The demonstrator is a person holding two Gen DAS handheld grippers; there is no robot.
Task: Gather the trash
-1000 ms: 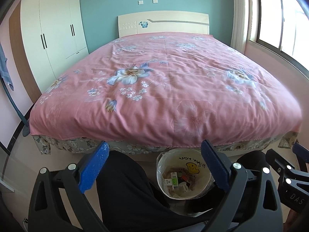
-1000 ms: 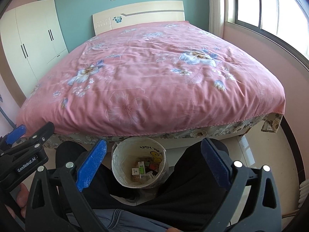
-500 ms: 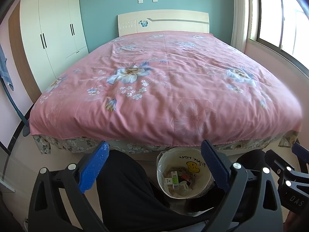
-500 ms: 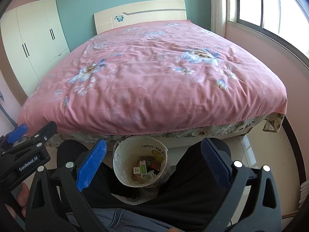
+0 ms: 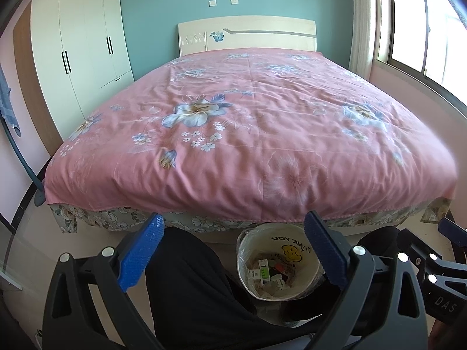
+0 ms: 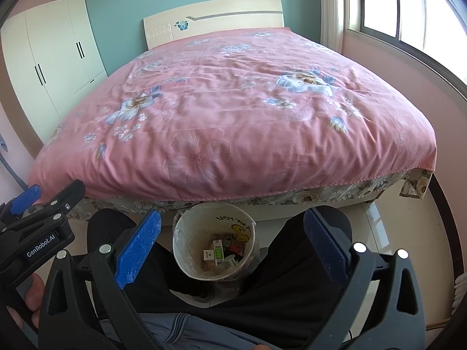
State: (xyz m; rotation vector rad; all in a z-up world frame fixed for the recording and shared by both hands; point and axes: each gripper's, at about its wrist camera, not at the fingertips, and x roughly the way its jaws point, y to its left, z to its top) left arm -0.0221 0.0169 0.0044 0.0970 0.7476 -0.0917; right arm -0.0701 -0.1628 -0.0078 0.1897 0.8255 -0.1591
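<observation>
Trash bin: lower centre of frame, between the person's knees, just below bed. Right tool nearer; left tool beside; both wide open, empty.

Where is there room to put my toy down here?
The pink bedspread lies bare from the headboard down to its foot edge. The floor strip between wardrobe and bed looks open too. It's crowded by the trash bin, squeezed between the person's legs, with both grippers close above.
</observation>
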